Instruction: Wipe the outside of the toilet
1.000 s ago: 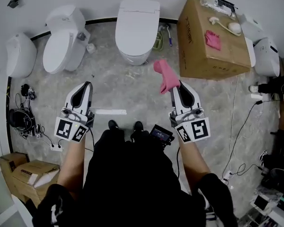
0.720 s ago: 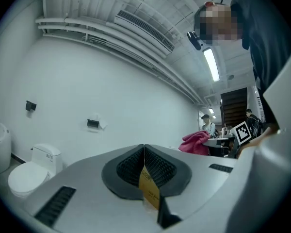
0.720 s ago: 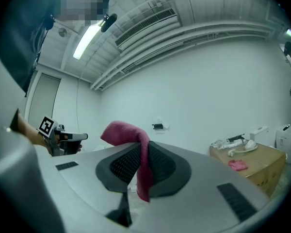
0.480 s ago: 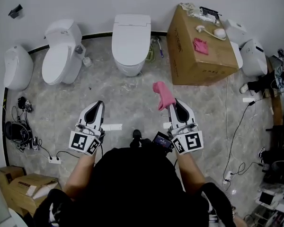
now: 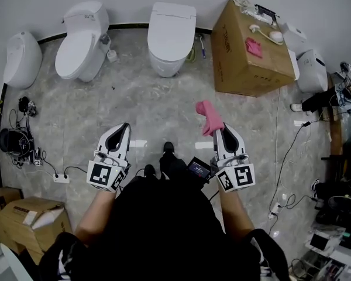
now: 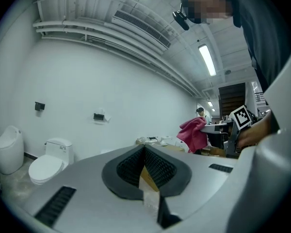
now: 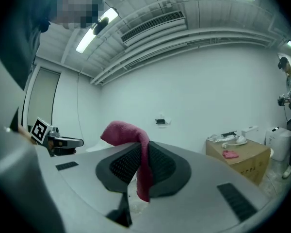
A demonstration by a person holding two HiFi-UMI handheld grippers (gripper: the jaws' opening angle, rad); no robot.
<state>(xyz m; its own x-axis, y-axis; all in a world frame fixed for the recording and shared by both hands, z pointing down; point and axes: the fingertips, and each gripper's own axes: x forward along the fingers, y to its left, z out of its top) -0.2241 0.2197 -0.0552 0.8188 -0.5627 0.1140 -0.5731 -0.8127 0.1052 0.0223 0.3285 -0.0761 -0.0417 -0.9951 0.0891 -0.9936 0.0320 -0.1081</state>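
Left gripper (image 5: 123,128): jaws pressed together at the tips with nothing between them, held low over the floor (image 5: 134,104) in front of the person.
Right gripper (image 5: 219,130): jaws clamped on a pink cloth (image 5: 209,116). In the right gripper view the cloth (image 7: 124,131) runs down between the ribbed pads (image 7: 159,162) and its free end flops over to one side.
Where the cloth is: above the right gripper's tips, over bare floor, well apart from every toilet.
Toilet (image 5: 171,36): white, lid down, back against the wall, straight ahead of the person between the other toilet and the box. Neither gripper touches it.
Second toilet (image 5: 81,37): just left of it, also with its lid down.
Rounded toilet (image 5: 17,63): further left, by the wall.
Large cardboard box (image 5: 244,51): closed, to the right of the middle toilet. What is inside cannot be seen.
On the box's top: a second pink cloth (image 5: 254,47) and a white brush (image 5: 269,34) lying near each other.
Small cardboard boxes (image 5: 26,215): at the person's lower left; one looks open, its contents unclear.
Power strip (image 5: 61,178): on the floor at left, cables running off it.
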